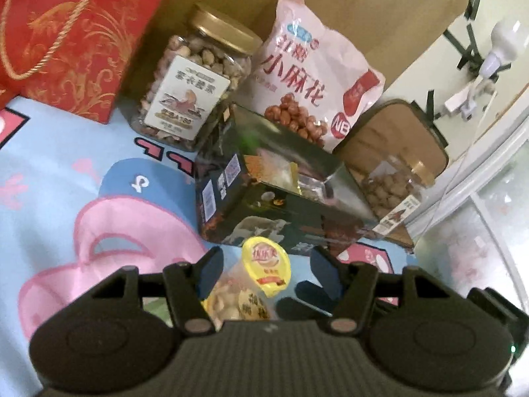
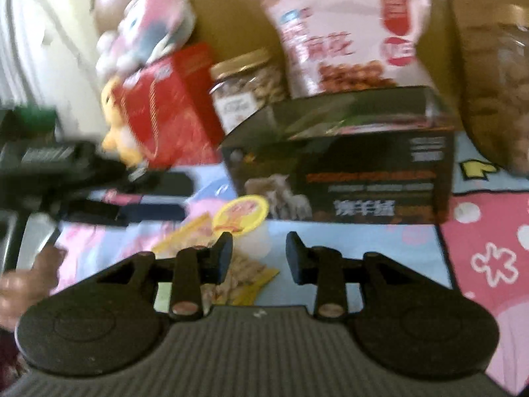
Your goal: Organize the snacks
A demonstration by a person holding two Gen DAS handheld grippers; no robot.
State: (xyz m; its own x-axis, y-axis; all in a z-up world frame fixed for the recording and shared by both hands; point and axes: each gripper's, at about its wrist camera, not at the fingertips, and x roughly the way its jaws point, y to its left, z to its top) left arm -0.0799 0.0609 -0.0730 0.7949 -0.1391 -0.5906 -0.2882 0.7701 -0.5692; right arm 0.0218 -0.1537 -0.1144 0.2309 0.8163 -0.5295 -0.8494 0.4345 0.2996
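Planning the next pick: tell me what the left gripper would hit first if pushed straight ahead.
The left gripper would probably first meet the small yellow-lidded plastic jelly cup lying between its open fingers; the dark green open cardboard box stands behind it. Depth is uncertain.

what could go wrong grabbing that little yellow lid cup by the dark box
The yellow-lidded cup lies tilted on a snack packet, so the open left gripper may nip both or roll it. The right gripper, also open, hovers by the same cup; the two could collide.
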